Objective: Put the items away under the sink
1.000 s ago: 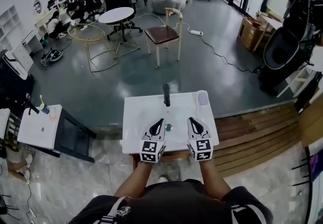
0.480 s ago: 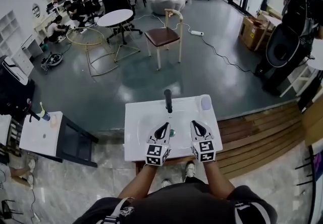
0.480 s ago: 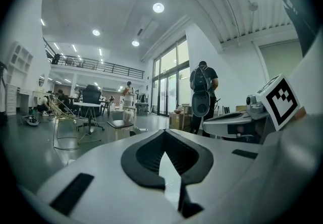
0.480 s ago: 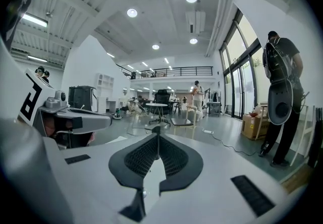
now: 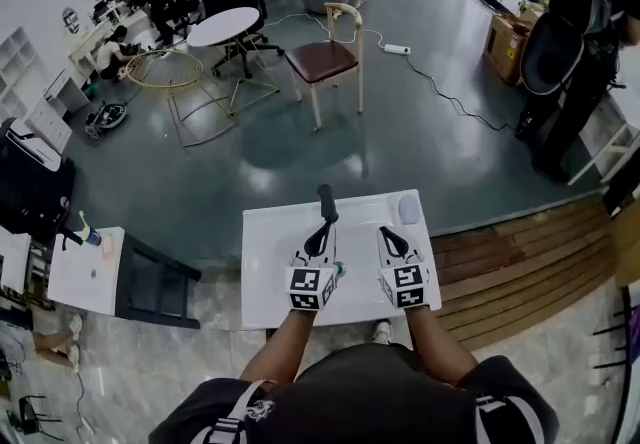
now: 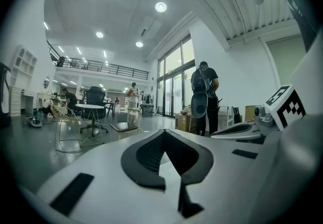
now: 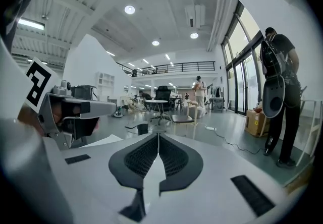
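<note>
While nothing is held yet, we read the scene from the left. A small table [image 5: 80, 277] stands well apart from the sink [image 5: 270, 282], with a little bottle [image 5: 88, 232] near its back edge. We cannot tell whether that bottle belongs to the job.

Over the sink, the left gripper [image 5: 320, 235] has its fingers pressed together on nothing, and its own view shows them meeting tip to tip [image 6: 164, 132]. They point toward the black faucet [image 5: 327, 202], which stands just ahead at the middle of the back edge.

The right gripper [image 5: 388, 236] is likewise closed and empty, its fingers touching along their length [image 7: 158, 137].

The coming move turns on the pale rounded item [image 5: 408, 209] at the sink's back right corner. It lies ahead of the right fingers and slightly to their right, so the right hand is clearly the nearer one. It looks a little longer from front to back, but it is too small for us to name. The space under the sink is hidden below the top.

Compared with a second ago, both grippers have travelled from the near edge toward the back. The drain that showed between them is now mostly covered beside the left gripper. The fingers were closed then as well.
</note>
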